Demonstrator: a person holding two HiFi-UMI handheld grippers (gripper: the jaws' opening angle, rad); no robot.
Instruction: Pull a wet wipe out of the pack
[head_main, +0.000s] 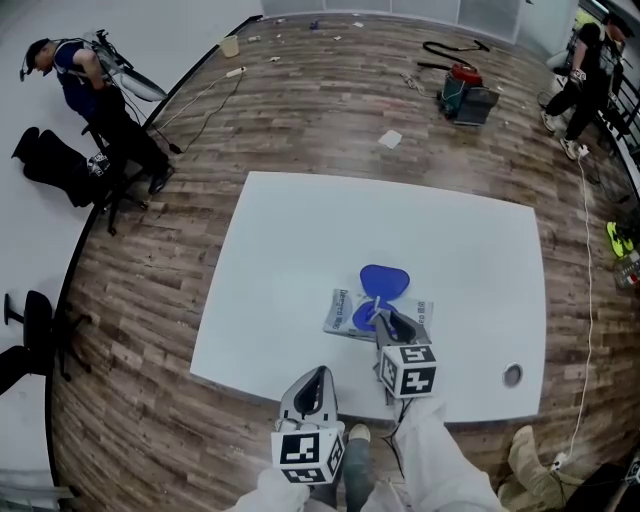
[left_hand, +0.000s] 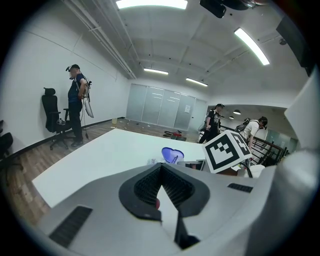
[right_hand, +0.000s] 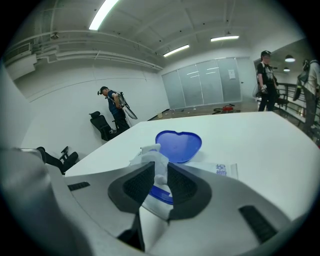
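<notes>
Worktop (head_main: 300, 260): white, standing on a wooden floor (head_main: 330, 110).
My left claw (head_main: 318, 378): pads pressed together with nothing between them, held at the worktop's near edge, well apart from the pack.
My right claw (head_main: 385, 318): clamped on the wipe, just above the pack's opening.
Wipe (right_hand: 152, 157): white and crumpled, pinched between my right pads, its top poking out past them, its lower end leading down to the blue opening.
Pack (head_main: 345, 312): flat on the worktop, toward the near side, under my right claw.
Lid (head_main: 384, 281): blue, flipped open to the far side.
Beyond: one person (head_main: 90, 85) stands by black chairs (head_main: 45, 160) far left, another (head_main: 585, 70) far right.
</notes>
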